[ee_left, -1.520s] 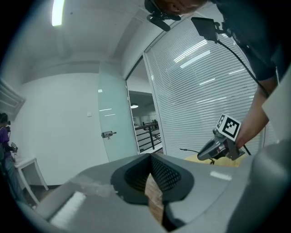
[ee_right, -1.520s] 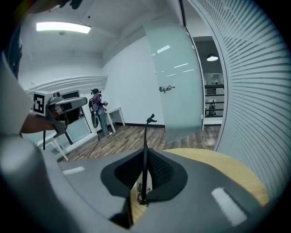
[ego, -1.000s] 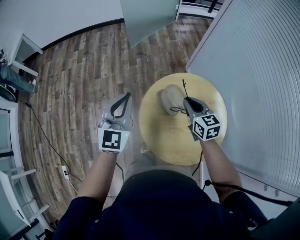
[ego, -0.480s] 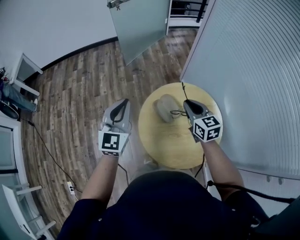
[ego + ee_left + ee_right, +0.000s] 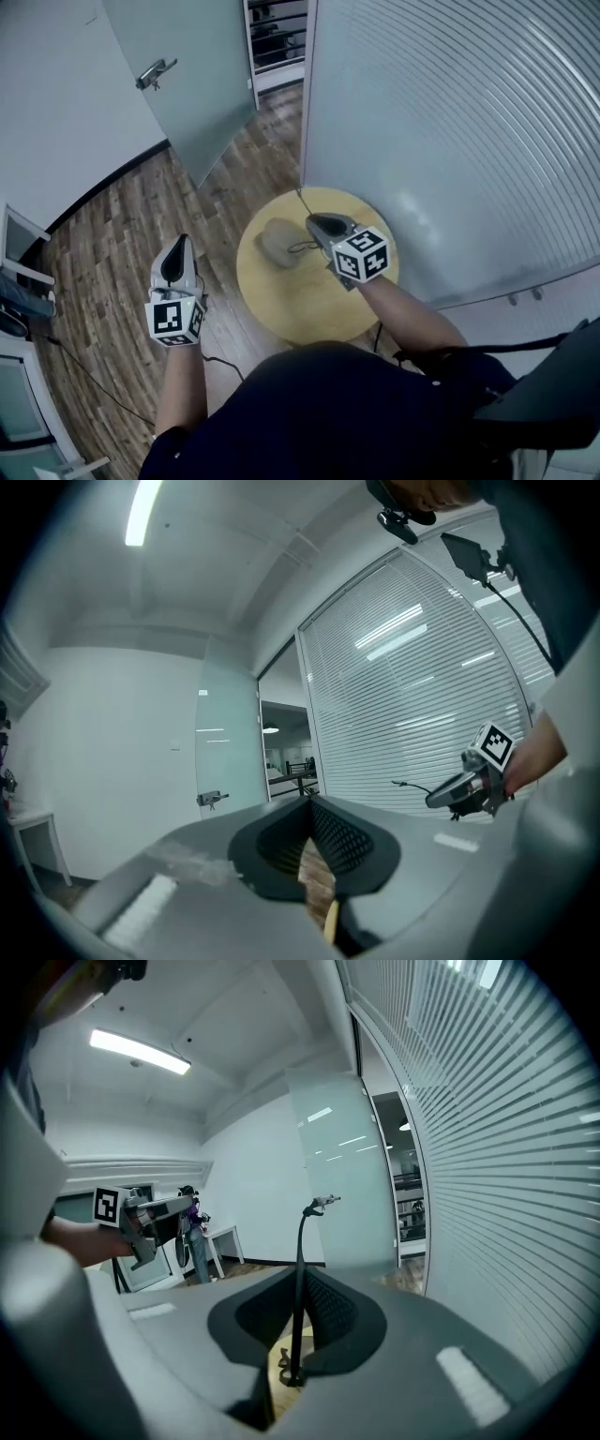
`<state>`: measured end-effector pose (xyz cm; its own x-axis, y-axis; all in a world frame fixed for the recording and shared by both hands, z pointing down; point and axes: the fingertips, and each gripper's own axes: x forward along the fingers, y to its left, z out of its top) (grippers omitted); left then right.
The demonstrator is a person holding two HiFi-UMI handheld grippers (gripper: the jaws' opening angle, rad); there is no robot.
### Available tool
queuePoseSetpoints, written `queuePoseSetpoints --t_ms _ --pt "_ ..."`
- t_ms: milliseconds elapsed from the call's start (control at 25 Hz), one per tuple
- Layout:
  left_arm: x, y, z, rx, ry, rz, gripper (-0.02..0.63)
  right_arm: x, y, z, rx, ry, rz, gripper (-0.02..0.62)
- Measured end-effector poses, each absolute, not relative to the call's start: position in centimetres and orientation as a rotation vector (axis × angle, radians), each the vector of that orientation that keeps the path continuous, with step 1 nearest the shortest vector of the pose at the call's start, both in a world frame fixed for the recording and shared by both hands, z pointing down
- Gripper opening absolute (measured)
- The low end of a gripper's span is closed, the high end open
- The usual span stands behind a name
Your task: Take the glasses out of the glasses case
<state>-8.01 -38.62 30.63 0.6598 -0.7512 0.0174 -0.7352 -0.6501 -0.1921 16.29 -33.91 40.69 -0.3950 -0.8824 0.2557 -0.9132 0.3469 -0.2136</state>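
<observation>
A beige glasses case lies on the left part of a small round wooden table. My right gripper hovers just right of the case, shut on the black glasses. One thin temple arm sticks up past the fingertips and the rest dangles toward the case. In the right gripper view the black temple arm rises from between the shut jaws of that gripper. My left gripper is off to the left over the wooden floor, away from the table. It is shut with nothing in it.
A ribbed white blind wall curves close behind and to the right of the table. A frosted glass door with a handle stands at the back left. Wooden floor surrounds the table, and a cable trails across it on the left.
The left gripper has drifted left, farther from the table. The right gripper keeps the glasses beside the case. The head view has tilted up, showing more of the door and blind wall.
</observation>
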Motion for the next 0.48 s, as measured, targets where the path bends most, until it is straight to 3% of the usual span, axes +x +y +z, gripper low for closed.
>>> queuePoseSetpoints --t_ms 480 --pt "-7.3 -35.6 26.3 -2.695 1.177 -0.122 0.006 14.8 -32.1 35.6 1.64 -2.542 0.424 0.031"
